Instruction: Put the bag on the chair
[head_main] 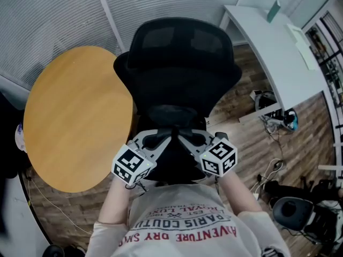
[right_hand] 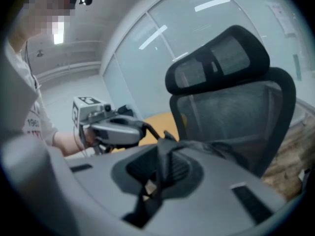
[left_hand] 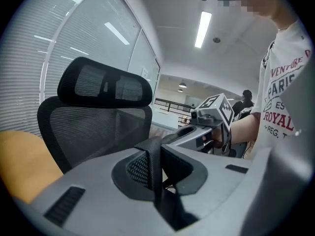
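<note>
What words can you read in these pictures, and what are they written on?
"PARIS": on the person's T-shirt.
"ROYAL": same T-shirt, lower down.
"VENTURE": same T-shirt, top line, start hidden.
Smaller print on the T-shirt: too blurred to read.
Marker cubes: square patterns only, no words.

The chair point(head_main: 179, 63) is black mesh and the bag point(head_main: 171, 167) plain black. At nine o'clock the round desk point(head_main: 75, 116) is honey-tan. At two o'clock the second desk point(head_main: 273, 52) is white, above a floor point(head_main: 241, 138) of brown planks.
</note>
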Motion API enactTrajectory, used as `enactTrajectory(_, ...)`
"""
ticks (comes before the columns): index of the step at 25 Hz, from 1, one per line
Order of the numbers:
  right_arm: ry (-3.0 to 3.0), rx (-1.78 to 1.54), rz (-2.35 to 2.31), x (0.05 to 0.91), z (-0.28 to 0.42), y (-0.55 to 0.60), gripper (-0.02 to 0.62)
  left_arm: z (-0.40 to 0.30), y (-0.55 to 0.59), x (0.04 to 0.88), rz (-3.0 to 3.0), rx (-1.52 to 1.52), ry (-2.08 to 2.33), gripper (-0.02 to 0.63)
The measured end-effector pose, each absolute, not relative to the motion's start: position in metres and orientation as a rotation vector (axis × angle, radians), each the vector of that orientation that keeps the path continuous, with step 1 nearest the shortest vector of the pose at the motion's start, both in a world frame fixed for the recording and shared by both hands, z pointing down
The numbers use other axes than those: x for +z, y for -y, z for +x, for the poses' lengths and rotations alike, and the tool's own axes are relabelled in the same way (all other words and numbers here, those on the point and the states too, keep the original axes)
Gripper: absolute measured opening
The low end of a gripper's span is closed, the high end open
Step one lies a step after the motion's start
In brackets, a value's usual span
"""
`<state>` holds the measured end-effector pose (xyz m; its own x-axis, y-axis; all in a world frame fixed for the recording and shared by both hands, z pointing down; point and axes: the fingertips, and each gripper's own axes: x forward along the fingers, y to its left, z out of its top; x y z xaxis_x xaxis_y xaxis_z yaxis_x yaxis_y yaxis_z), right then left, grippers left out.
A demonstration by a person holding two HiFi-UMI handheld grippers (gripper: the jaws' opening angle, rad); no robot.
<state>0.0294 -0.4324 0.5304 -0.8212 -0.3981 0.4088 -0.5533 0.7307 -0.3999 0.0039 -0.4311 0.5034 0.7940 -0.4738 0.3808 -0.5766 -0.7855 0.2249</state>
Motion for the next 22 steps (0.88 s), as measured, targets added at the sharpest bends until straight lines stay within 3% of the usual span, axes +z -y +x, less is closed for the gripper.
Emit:
enactTrajectory(15, 2.568, 0.808, 0.74, 0.582, 0.045, 0.458, 0.052, -0.003, 0.484, 0.556, 2.457, 0.296, 0.864, 0.066)
enactTrajectory(22, 2.384, 0.858, 0.785, 0.65, 0.064, 0.461, 0.053, 0.015, 0.478, 0.612, 2.385, 0.376, 0.779, 0.064)
